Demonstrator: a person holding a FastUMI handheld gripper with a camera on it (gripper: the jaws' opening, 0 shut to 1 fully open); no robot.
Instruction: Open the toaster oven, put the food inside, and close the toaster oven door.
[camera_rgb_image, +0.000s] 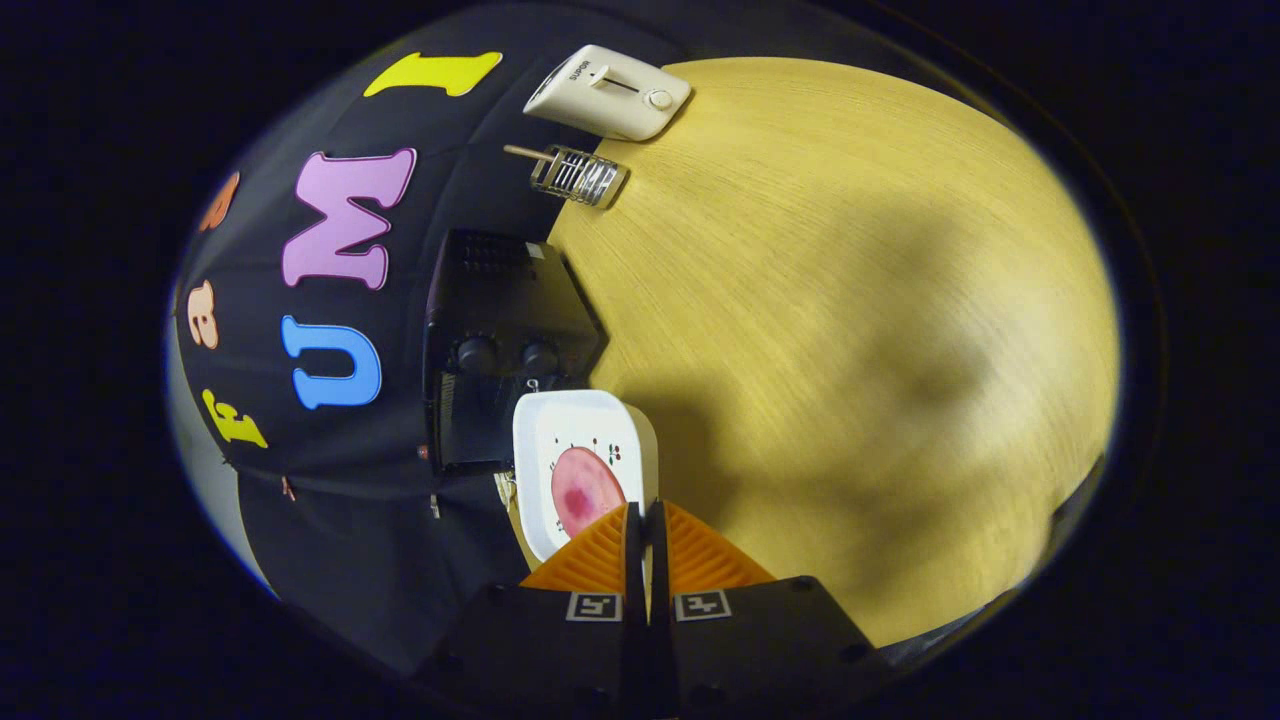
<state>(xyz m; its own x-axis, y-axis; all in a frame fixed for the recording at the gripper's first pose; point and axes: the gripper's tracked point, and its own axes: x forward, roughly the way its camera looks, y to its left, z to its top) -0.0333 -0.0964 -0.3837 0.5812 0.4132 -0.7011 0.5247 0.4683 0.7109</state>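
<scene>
A black toaster oven (500, 340) stands at the edge of a wooden table (850, 330), its back to the booth's dark wall, two round knobs (508, 357) on its front panel facing the camera. The view is rolled sideways, so the oven appears tipped on its side. Its door area is largely hidden behind a white plate (575, 440) held up just in front of it; whether the door is open or closed cannot be told.

The plate, a rounded square with small printed cherries, carries a pink round slice of food (585, 490) and is tilted on edge toward the camera. The gripper (647, 515) has its two fingers pressed together on the plate's rim, the thin pale edge caught between them, on the side of the plate away from the oven.

Beyond the oven, along the same table edge, lies a small wire rack (578, 176) with a wooden handle, and past that a white pop-up toaster (610, 92).
</scene>
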